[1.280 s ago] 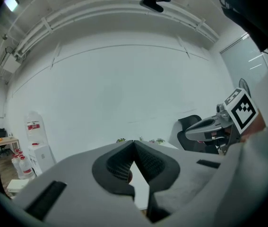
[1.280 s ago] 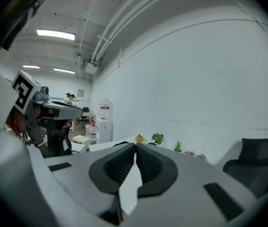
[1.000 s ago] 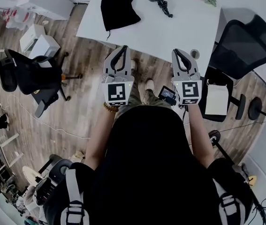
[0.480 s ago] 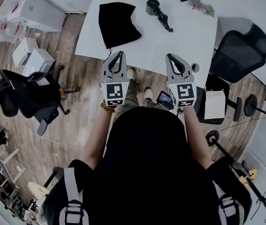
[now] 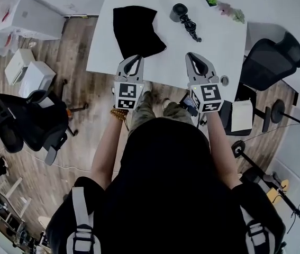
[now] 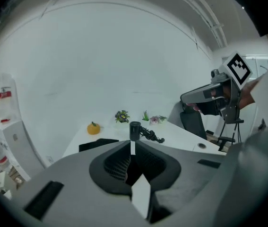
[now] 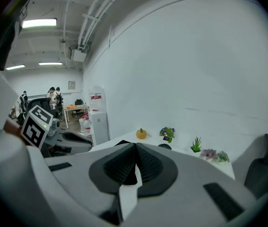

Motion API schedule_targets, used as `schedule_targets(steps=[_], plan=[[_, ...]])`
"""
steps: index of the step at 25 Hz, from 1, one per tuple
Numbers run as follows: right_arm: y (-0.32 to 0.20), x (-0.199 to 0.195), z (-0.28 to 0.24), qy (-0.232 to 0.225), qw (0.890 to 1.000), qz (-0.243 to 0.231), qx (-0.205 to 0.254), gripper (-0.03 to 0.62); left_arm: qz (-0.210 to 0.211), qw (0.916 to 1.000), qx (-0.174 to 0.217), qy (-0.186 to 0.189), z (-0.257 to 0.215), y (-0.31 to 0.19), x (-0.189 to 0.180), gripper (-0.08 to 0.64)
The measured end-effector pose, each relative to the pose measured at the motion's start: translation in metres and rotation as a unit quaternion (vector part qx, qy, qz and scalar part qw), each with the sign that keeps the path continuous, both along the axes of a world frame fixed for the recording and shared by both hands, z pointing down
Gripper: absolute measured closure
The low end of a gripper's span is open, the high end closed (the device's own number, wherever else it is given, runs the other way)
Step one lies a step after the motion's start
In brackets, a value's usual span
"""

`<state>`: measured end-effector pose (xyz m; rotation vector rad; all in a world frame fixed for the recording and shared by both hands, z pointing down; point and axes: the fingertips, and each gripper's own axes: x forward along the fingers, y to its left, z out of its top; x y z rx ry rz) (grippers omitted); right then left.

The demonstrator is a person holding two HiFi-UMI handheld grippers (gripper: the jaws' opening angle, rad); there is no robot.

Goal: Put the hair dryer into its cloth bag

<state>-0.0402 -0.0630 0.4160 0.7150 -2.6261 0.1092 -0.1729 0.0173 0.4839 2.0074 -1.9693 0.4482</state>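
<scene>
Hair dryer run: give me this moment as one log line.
left gripper: shut, empty | right gripper: shut, empty | hair dryer: on table, untouched | cloth bag: on table, untouched

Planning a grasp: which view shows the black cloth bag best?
Head view: the black cloth bag lies whole on the white table. Left gripper view shows a low sliver; right gripper view, a dark corner.

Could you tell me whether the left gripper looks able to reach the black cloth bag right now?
Probably yes: the left gripper is at the near edge of the table, the cloth bag lies just ahead of it, and nothing stands between them. Its jaws are shut, so they must open first.
</scene>
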Motion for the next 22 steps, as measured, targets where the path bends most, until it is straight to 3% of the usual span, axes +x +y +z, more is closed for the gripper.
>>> schedule_targets(steps=[5,7,10,19,22], plan=[[-0.01,0.0,0.002,-0.001,0.999,0.043,-0.013,0.56,0.077,0.9947,-0.068,0.009,0.056,-0.013,0.0,0.537],[-0.014,0.011,0.011,0.001,0.998,0.061,-0.029,0.56,0.108,0.9891,-0.098,0.021,0.075,-0.018,0.008,0.537],[-0.027,0.024,0.034,-0.003,0.993,0.095,-0.063,0.56,0.154,0.9794,-0.131,0.001,0.1,-0.028,0.019,0.535],[-0.063,0.042,0.063,0.008,0.99,0.122,-0.066,0.56,0.187,0.962,-0.197,-0.031,0.152,-0.044,-0.001,0.535],[-0.074,0.056,0.062,0.005,0.988,0.138,-0.065,0.56,0.209,0.9516,-0.223,-0.035,0.171,-0.046,0.007,0.511]])
